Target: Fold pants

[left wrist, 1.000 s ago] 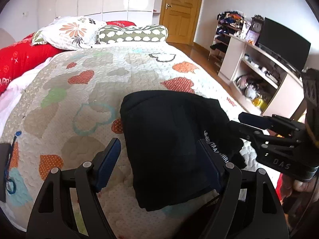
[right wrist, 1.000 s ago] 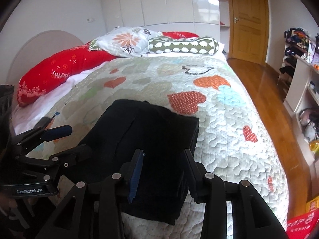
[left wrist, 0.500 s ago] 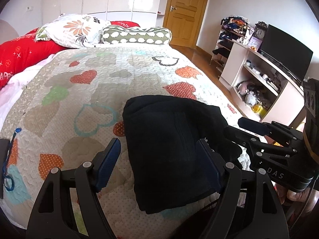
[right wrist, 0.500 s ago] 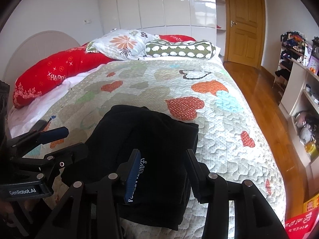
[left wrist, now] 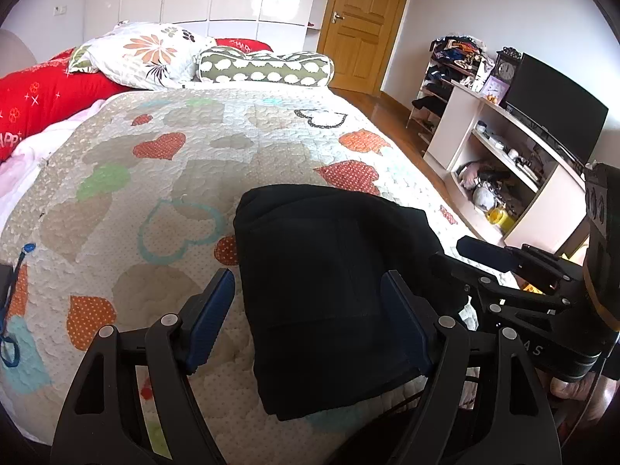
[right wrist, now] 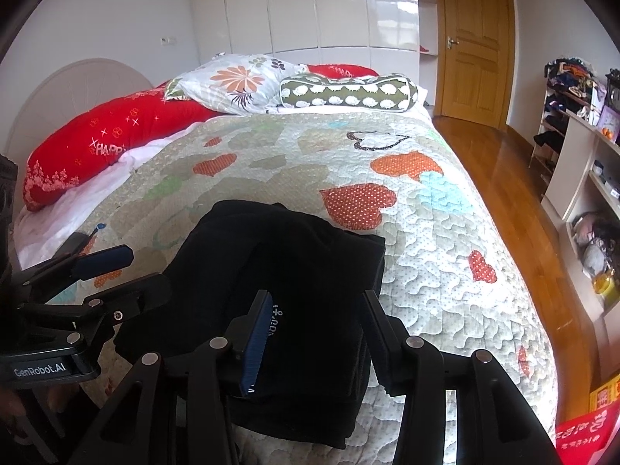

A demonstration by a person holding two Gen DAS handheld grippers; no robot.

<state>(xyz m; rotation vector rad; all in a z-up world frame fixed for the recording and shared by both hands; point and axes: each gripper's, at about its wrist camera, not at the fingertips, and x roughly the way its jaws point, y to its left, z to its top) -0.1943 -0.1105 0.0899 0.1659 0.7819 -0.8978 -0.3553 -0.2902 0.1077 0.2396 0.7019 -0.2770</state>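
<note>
walls white | floor (right wrist: 500, 178) wood (glossy) | door (right wrist: 474, 46) wooden | bed (right wrist: 445, 271) quilted

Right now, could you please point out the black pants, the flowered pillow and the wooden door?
black pants (left wrist: 317, 271), left wrist view, middle of the folded stack.
flowered pillow (right wrist: 236, 81), right wrist view, orange flower print.
wooden door (left wrist: 362, 19), left wrist view, centre panel.

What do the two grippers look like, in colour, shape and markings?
Both the left gripper and the right gripper are matt black linkage frames with silver rivets at the joints. Their jaws carry flat blue pads. The left gripper's body bears white "GenRobot.AI" lettering; the right gripper's body shows the white letters "AS".
</note>
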